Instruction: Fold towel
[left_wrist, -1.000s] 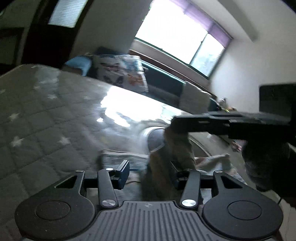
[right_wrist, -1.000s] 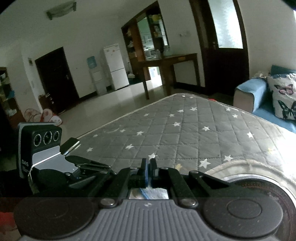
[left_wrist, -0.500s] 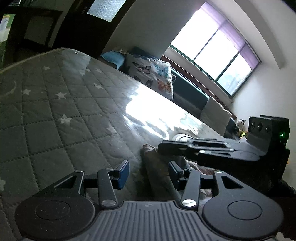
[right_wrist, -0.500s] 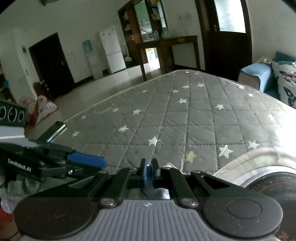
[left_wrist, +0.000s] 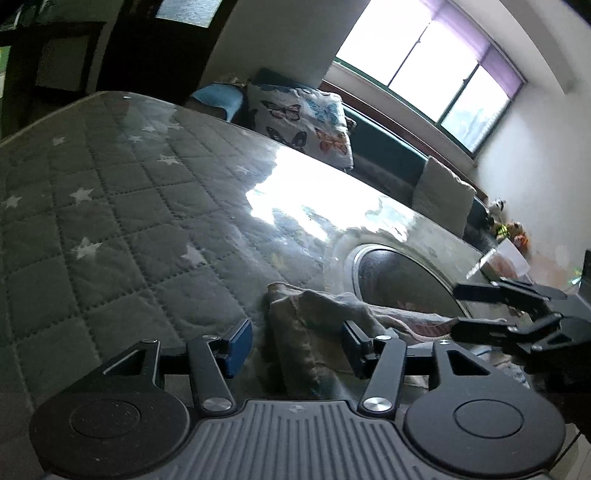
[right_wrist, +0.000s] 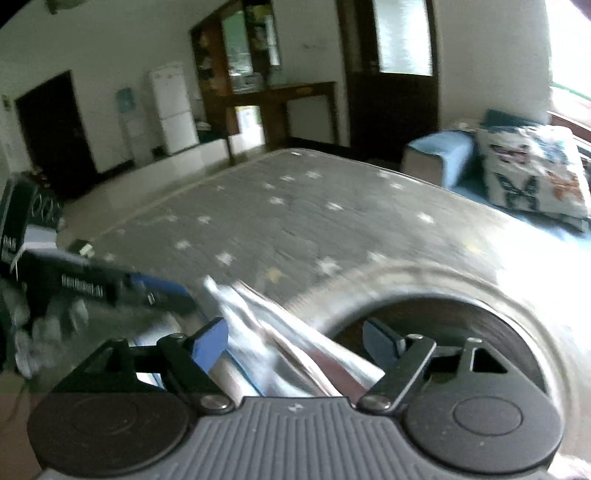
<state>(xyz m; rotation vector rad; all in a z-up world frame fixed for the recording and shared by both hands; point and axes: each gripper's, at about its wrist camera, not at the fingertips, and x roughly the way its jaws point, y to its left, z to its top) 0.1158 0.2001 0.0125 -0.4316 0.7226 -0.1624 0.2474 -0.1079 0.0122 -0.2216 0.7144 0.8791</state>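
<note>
A crumpled beige towel lies in a bunched, folded heap on the grey star-quilted mattress. My left gripper is open low over it, and the near end of the towel sits between its fingers without being pinched. My right gripper comes in from the right, open, just past the towel's far end. In the blurred right wrist view the towel runs as a pale ridge between the spread fingers of my right gripper. My left gripper shows at the left.
A dark round patch with a pale rim marks the mattress just beyond the towel. A butterfly pillow and a blue sofa stand past the far edge, under a bright window. A wooden table and a white fridge are across the room.
My right gripper, shut one second and half a second ago, has opened and let go of the towel. The towel now rests on the mattress. My left gripper stays open.
</note>
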